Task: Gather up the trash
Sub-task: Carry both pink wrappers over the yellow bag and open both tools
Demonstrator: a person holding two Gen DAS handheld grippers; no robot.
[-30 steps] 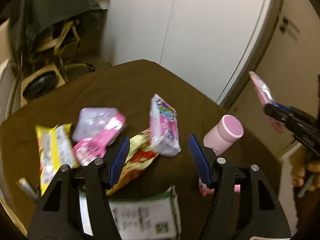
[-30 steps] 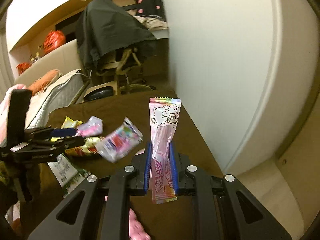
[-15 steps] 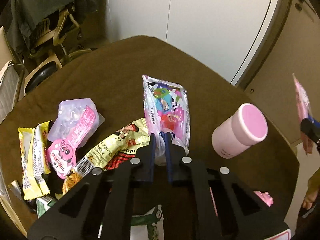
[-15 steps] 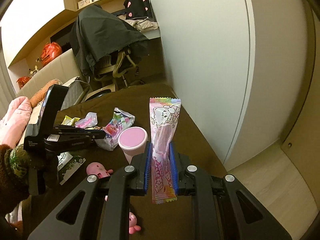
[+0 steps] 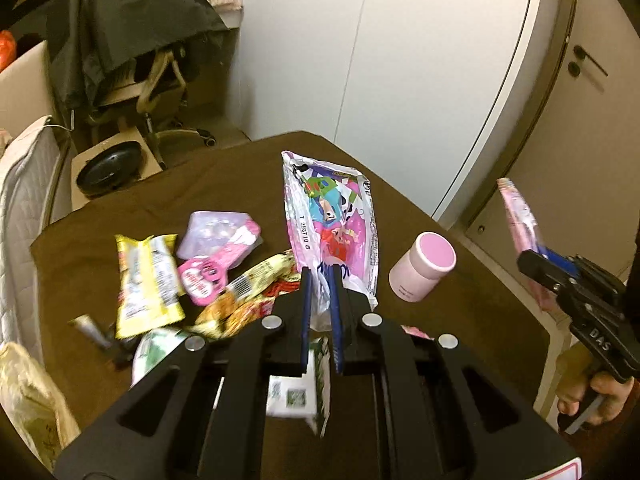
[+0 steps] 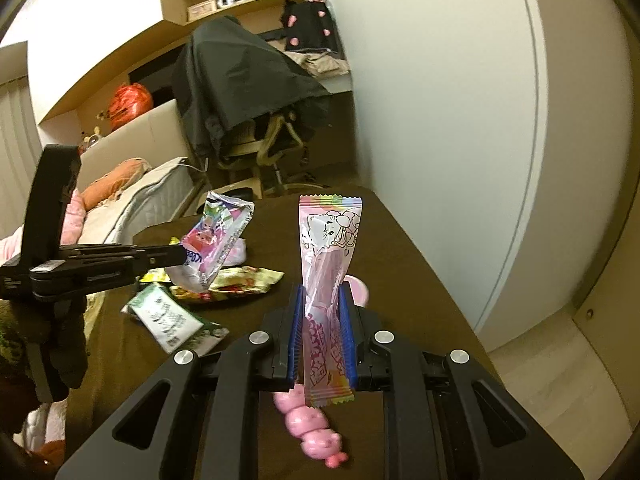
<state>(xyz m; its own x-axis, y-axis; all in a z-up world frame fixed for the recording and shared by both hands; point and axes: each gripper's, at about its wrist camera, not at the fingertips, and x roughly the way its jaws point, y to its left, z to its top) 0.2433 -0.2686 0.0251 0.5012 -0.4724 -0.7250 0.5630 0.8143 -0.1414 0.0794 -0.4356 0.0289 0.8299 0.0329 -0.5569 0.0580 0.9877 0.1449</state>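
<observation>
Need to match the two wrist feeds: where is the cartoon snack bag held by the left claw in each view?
Left wrist: cartoon snack bag stands at centre, pinched at its lower end in the left claw.
Right wrist: left of centre, lifted above the table.
Shared landmark: the draped chair.

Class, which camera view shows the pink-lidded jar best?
The left wrist view: the pink-lidded jar stands whole and unobstructed on the brown table. In the right wrist view only a pink sliver shows behind the right gripper and its held wrapper.
</observation>
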